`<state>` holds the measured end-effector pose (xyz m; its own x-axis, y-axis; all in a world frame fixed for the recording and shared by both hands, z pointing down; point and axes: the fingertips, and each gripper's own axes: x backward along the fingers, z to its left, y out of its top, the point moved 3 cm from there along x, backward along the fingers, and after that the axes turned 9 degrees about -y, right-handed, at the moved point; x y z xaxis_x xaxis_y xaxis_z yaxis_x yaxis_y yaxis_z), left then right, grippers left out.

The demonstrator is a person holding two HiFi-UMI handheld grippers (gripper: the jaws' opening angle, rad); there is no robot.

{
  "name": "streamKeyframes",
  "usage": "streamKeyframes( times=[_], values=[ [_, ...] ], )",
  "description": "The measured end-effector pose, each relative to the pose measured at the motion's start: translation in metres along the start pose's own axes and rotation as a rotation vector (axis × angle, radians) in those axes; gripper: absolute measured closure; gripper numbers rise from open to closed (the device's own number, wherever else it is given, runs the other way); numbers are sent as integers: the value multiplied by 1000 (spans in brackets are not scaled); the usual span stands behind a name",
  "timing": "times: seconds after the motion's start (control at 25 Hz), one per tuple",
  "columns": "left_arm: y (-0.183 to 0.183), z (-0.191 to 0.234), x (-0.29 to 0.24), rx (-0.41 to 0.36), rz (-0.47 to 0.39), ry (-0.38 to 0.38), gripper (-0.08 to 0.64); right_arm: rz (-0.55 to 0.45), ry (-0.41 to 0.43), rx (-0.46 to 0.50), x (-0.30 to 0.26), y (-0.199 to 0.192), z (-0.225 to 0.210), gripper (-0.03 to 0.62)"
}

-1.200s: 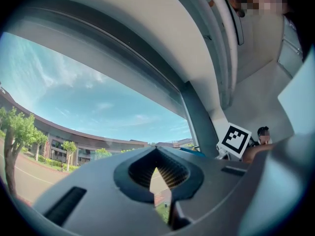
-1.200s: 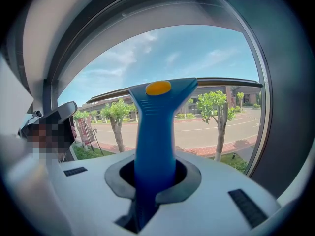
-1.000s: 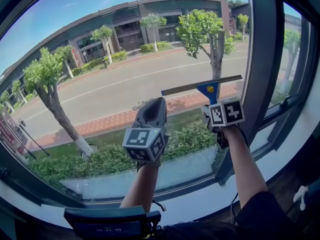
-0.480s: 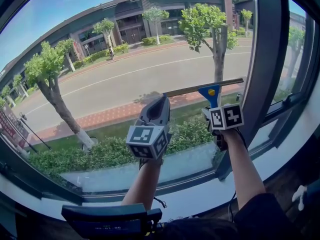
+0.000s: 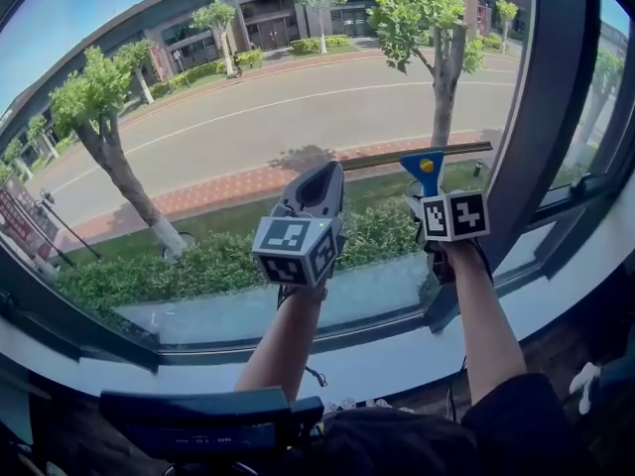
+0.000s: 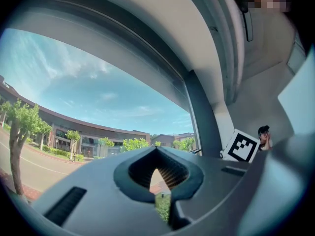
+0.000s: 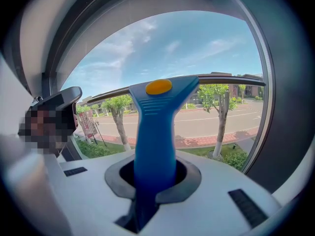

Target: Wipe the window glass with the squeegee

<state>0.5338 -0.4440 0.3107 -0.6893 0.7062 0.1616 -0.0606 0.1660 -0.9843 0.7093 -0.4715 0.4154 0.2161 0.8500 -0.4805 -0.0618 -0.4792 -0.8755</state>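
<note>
Blue squeegee (image 7: 156, 127) — in right gripper (image 7: 153, 178).

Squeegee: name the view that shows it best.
Right gripper view: the squeegee fills the centre, its blue handle clamped in the right gripper, its blade in full. The head view shows it small and far; the left gripper view misses it.

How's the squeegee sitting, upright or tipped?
Upright: the squeegee handle rises from the right gripper, which is clamped on it, with the blade bar across the top.

Grey left hand-held gripper (image 5: 320, 178), right hand-held gripper (image 5: 425, 202), black-and-white marker cubes (image 5: 290, 248), dark sleeve (image 5: 516, 416).
</note>
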Motion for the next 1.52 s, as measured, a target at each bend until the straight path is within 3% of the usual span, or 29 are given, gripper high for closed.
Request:
streamKeyframes(
  times=[0.32,0.72,1.52],
  values=[
    [-11,-3,14,37,13,20,558,31,-13,15,5,-20,5,543],
    [-24,-4,5,24,36,33,558,40,-11,-1,-8,-28,-4,543],
    [-21,-13,10,48,22,17,558,10,-17,2,-1,-37,-4,546]
  ],
)
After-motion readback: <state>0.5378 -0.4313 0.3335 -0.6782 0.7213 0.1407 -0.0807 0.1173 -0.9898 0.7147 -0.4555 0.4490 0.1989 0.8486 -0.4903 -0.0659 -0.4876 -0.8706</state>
